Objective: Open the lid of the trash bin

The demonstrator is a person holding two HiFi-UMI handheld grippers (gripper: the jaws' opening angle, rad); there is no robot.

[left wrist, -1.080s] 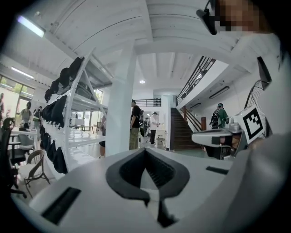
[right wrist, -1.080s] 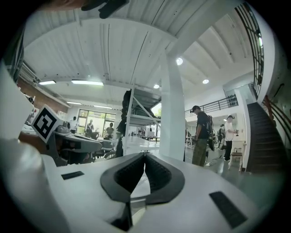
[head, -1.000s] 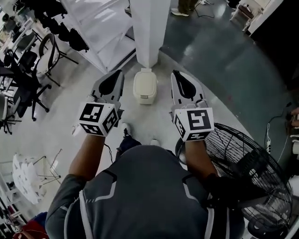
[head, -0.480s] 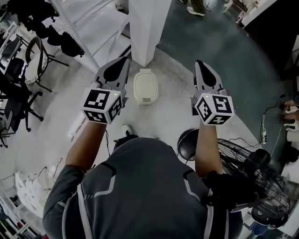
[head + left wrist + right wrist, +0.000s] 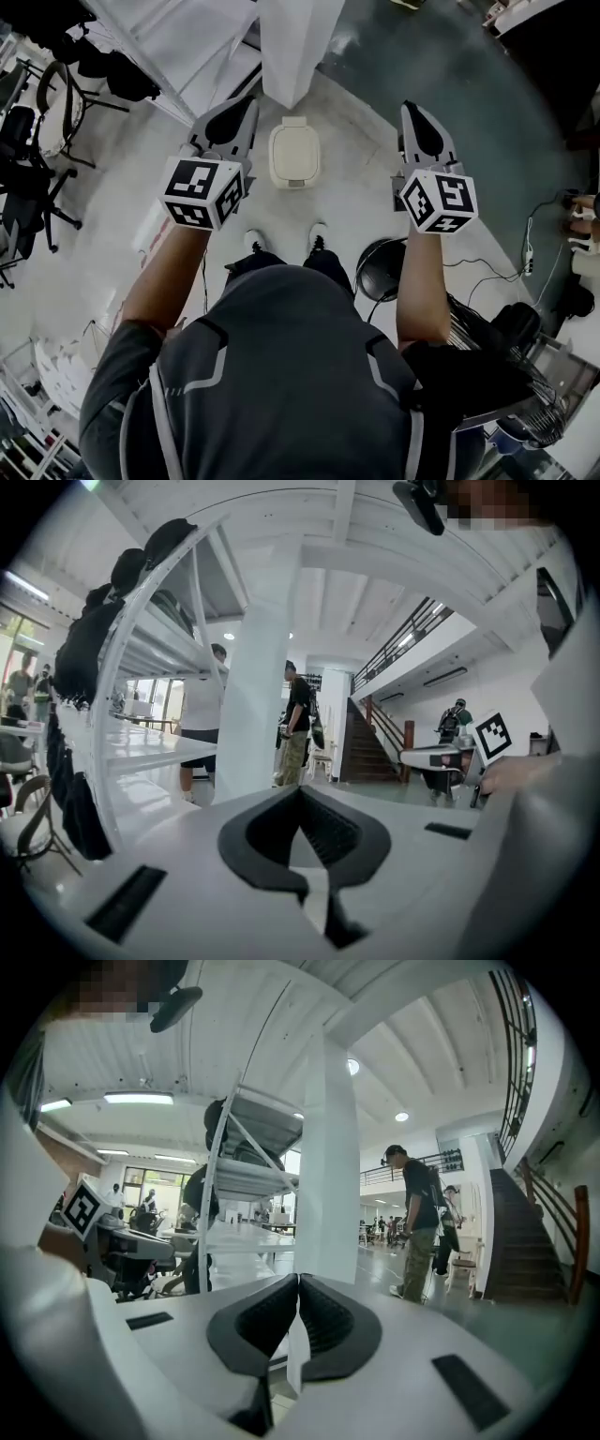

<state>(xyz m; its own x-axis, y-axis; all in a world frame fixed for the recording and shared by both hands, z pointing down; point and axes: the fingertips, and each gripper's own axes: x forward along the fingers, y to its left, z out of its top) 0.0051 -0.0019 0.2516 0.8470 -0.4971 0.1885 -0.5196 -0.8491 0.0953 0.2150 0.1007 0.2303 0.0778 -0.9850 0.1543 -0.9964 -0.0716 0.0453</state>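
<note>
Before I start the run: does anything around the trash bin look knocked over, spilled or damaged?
Nothing stands out. The trash bin stands upright and closed at the foot of the white pillar, with no damage visible. The left gripper and right gripper are shut, empty, and apart from it.

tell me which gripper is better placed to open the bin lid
Left, probably: in the head view the left gripper sits beside the trash bin, the right gripper farther off. Both shut.

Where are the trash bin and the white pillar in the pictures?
trash bin (image 5: 294,150): head view, on the middle of its lid.
white pillar (image 5: 292,47): head view, on its front face, just beyond the bin.
</note>
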